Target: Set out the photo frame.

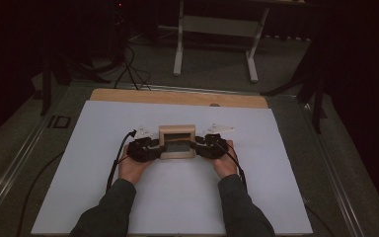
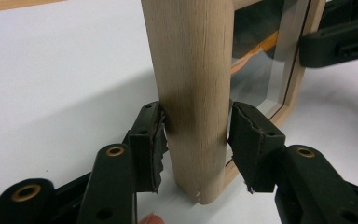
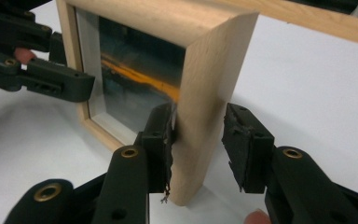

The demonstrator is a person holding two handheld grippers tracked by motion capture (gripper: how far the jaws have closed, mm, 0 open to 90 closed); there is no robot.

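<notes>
Left hand-held gripper (image 2: pixel 193 144) is clamping the left side of a wooden picture frame (image 2: pixel 191 79), both pads touching the wood, jaws partly apart around that upright. Right hand-held gripper (image 3: pixel 198 144) is straddling the frame's right side: inner pad is touching the wood, outer pad is standing just off it, so no full grip there. The frame is standing upright on its lower edge, glass front showing a dark picture with an orange streak. It is sitting mid-desk on a white sheet (image 1: pixel 128 123), between both hands, with the wooden desk (image 1: pixel 177 97) edge showing behind.
</notes>
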